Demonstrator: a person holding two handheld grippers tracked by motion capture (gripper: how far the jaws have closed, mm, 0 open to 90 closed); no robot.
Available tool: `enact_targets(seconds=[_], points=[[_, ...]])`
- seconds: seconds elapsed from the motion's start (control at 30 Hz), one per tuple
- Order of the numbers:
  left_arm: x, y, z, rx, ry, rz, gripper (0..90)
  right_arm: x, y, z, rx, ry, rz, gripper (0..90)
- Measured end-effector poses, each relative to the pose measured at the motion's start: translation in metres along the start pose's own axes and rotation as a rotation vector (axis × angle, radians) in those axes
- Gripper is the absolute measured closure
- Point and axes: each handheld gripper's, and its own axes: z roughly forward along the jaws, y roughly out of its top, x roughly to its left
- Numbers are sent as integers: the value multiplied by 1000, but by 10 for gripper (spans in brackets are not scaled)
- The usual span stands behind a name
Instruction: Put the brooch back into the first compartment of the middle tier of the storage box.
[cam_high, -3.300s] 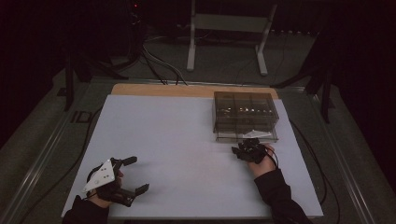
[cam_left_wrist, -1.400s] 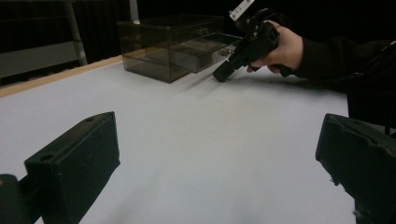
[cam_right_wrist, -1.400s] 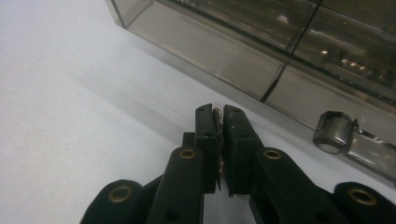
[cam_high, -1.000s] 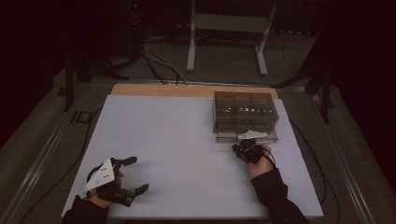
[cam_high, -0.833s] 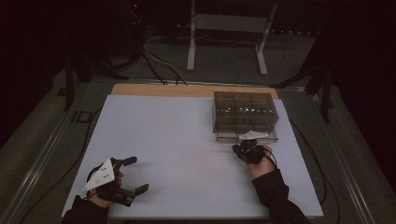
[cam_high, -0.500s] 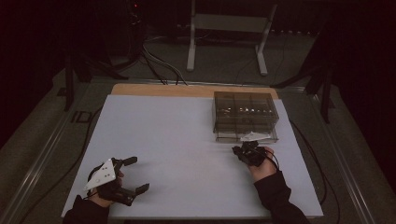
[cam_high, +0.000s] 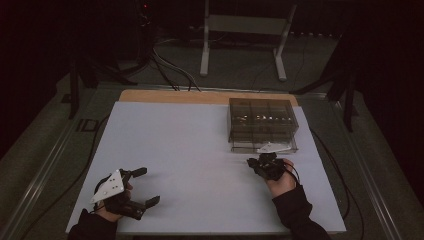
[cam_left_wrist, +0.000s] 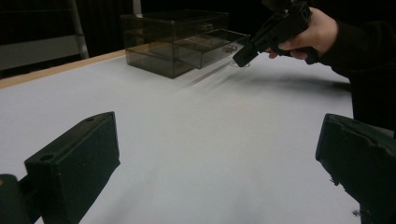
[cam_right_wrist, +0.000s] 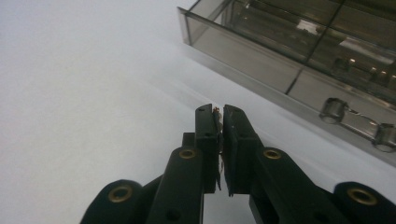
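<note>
Right gripper (cam_right_wrist: 218, 112) is clenched on something thin, perhaps a small wire piece, just before the smoky drawer box (cam_high: 262, 122), whose lowest drawer (cam_high: 264, 145) is open. Left gripper (cam_high: 141, 186) rests released, well apart. Next move, I judge: carry the piece carefully over the drawer.

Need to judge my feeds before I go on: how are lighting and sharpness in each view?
High view: dim and dark around, white table evenly lit. Left gripper view: near black jaws soft, smoky drawer box fairly clear. Right gripper view: the table washes out, reflections on the box.
</note>
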Motion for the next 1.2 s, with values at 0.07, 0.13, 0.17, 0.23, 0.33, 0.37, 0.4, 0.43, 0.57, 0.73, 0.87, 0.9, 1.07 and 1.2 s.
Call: enact_targets(seconds=[0.07,0.13,0.17,0.23,0.33,0.37,0.4,0.43,0.57,0.73,0.87,0.9,1.07,1.2], points=[[0,0,0,0,1,-5,3,2,0,-1,0,3,-9,850],[0,0,0,-1,3,-5,3,4,1,-1,2,9,-10,850],[0,0,0,-2,2,-4,3,4,1,-2,2,11,-15,851],[0,0,0,-1,2,-1,3,6,2,-3,1,18,-16,850],[0,0,0,-1,3,-3,3,7,3,-5,-4,25,-17,850],[0,0,0,-1,2,-1,3,7,4,-6,-4,28,-17,850],[0,0,0,-2,1,-1,3,8,4,-7,-6,30,-21,850],[1,0,0,-3,2,-3,3,9,5,-8,-9,30,-21,850],[0,0,0,1,1,0,3,11,6,-10,-15,41,-26,850],[-1,0,1,4,0,3,3,14,9,-14,-21,50,-31,850],[0,0,0,3,3,1,3,15,12,-18,-32,53,-42,850],[-1,0,0,0,3,2,3,15,13,-19,-32,56,-41,850],[0,1,-2,-7,11,1,3,17,18,-24,-43,59,-50,850],[0,1,-1,-5,9,0,3,17,21,-27,-48,60,-56,850]])
